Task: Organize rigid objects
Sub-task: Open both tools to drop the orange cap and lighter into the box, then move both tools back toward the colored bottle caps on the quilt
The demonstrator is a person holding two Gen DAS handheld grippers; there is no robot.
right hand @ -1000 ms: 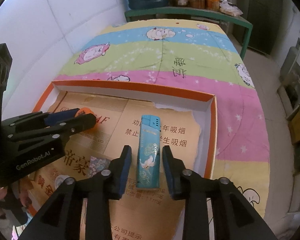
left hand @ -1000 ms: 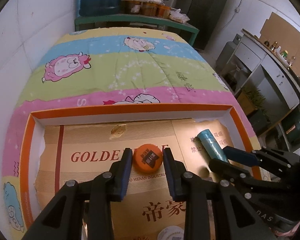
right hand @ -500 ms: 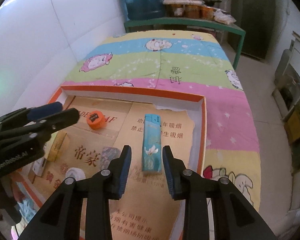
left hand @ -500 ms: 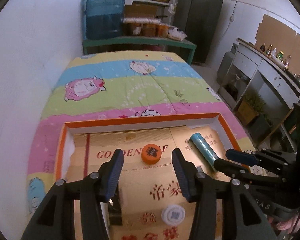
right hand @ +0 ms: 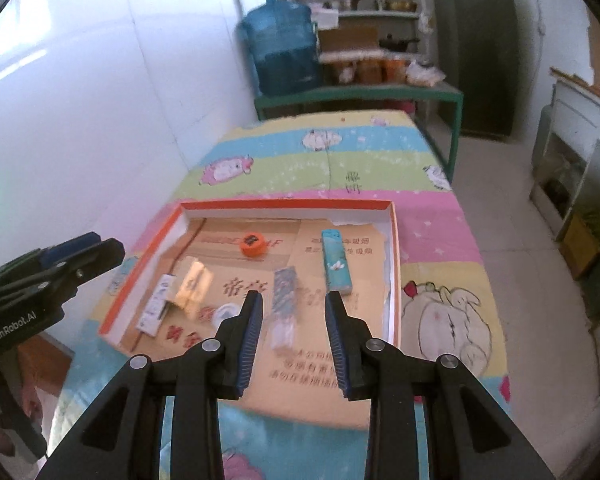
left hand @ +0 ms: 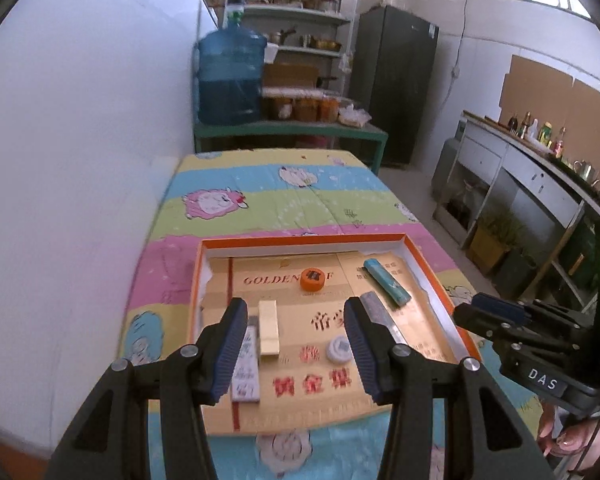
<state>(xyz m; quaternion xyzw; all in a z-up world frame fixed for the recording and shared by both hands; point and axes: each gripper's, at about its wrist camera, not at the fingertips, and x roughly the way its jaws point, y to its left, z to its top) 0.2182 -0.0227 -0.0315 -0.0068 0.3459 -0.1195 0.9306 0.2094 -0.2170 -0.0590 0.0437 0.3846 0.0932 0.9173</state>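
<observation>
Both my hand-held grippers tilt down above the orange tray [left hand: 428, 276] on the bed: left hand-held gripper [left hand: 296, 344] jaws apart, empty; right hand-held gripper [right hand: 293, 326] apart, empty. Orange cap [left hand: 313, 278] and blue lighter [right hand: 336, 266] lie in tray.

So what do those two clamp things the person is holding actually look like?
Both are black plastic tools ending in two angular fingers with silver screws at the joints and ribbed blue pads inside. The left gripper carries white "GenRobot.AI" lettering on its body, seen from the right wrist view. The right gripper has a small label reading "DAS", visible from the left wrist view.
</observation>
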